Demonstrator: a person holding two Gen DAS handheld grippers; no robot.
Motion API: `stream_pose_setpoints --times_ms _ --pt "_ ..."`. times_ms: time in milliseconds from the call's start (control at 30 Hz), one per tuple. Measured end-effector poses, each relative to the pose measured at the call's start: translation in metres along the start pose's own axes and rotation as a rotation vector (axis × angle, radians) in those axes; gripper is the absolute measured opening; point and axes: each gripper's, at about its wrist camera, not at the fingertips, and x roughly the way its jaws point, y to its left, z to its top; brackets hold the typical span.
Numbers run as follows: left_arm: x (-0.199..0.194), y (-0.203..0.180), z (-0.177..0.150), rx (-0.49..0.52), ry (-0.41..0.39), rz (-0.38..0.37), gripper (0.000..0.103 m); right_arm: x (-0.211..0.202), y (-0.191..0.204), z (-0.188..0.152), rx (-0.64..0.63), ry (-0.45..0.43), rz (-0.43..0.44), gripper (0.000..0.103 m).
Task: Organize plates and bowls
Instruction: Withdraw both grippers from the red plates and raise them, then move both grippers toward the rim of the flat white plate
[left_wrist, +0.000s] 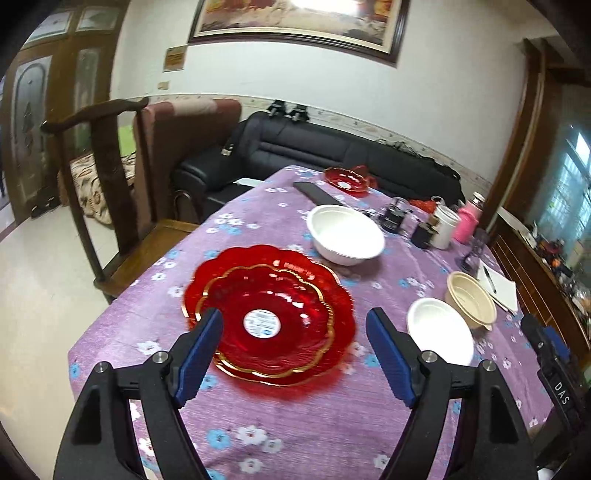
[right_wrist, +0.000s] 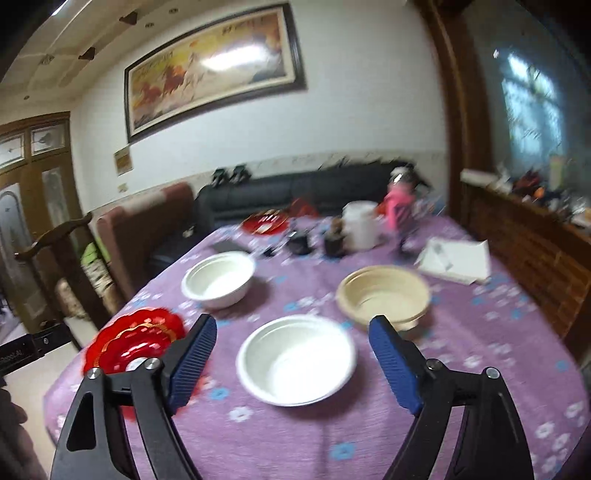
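Gaping wide and empty, the right gripper (right_wrist: 291, 360) frames the near white bowl (right_wrist: 296, 361), beside the stacked red plates (left_wrist: 269, 314); light, thin-walled, best pinched at its rim. Left gripper (left_wrist: 293, 349) equally spread.

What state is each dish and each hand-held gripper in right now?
Left hand-held gripper: open, empty, over the red plates.
Right hand-held gripper: open, empty, over the near white bowl.
Red plates: two stacked, smaller one on top.
Near white bowl: upright, empty.
Far white bowl: upright, empty.
Beige bowl: upright, empty.
Far red dish: on the tablecloth, apart from the stack.
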Motion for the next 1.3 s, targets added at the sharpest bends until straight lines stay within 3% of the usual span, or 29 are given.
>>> stream_pose_setpoints --times_ms 167,500,967,1300 --pt "-0.005 -0.02 0.0 0.033 -0.01 -0.009 0.079 -0.014 -0.018 -0.001 0.024 -0.073 -0.012 0.097" --pt "-0.002 -0.058 -0.001 0.096 -0.015 -0.01 0.079 0.008 -0.062 -0.013 0.127 0.042 0.005 0.097" --pt "0.048 -0.107 -0.014 0.192 0.097 -0.036 0.079 0.048 -0.115 -0.04 0.243 0.141 -0.043 0.097" --pt "0.072 -0.103 -0.016 0.156 0.152 -0.063 0.079 0.073 -0.122 -0.055 0.259 0.215 -0.067 0.097"
